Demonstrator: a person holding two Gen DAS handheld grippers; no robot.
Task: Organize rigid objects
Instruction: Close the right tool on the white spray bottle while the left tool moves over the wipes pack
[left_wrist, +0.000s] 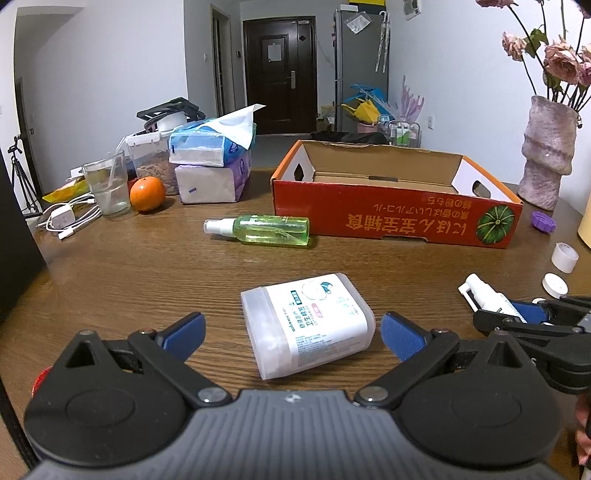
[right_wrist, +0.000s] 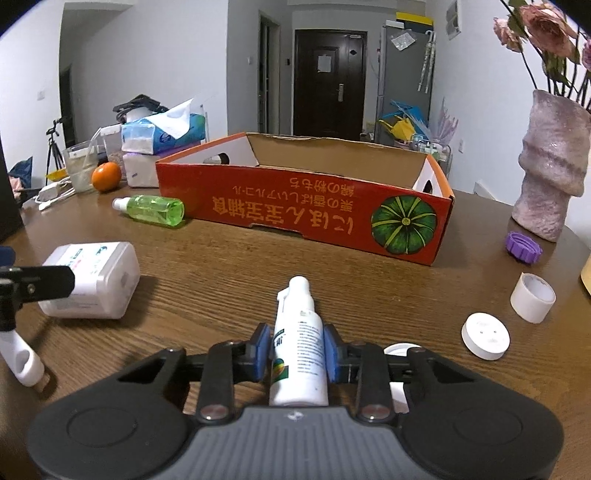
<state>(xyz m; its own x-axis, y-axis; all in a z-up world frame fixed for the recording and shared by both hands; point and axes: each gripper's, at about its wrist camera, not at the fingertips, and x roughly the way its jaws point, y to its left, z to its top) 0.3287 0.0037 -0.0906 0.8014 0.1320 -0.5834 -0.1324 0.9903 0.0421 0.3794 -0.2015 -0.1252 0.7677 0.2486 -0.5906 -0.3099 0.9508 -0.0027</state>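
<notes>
Since the empty red box (right_wrist: 295, 206) ahead looks the likely home, we clamp the right hand-held gripper (right_wrist: 295, 350) on the white spray bottle (right_wrist: 299, 343), while our left hand-held gripper (left_wrist: 293, 332) hangs spread around the cotton-swab box (left_wrist: 306, 325).

A white plastic spray bottle with a printed label (right_wrist: 299, 354) is lying lengthwise, nozzle pointing toward a shallow red cardboard box (right_wrist: 295, 210). A translucent white rectangular container (left_wrist: 306, 325) is lying on its side. A clear green spray bottle (left_wrist: 258, 229) is lying beside the box.
</notes>
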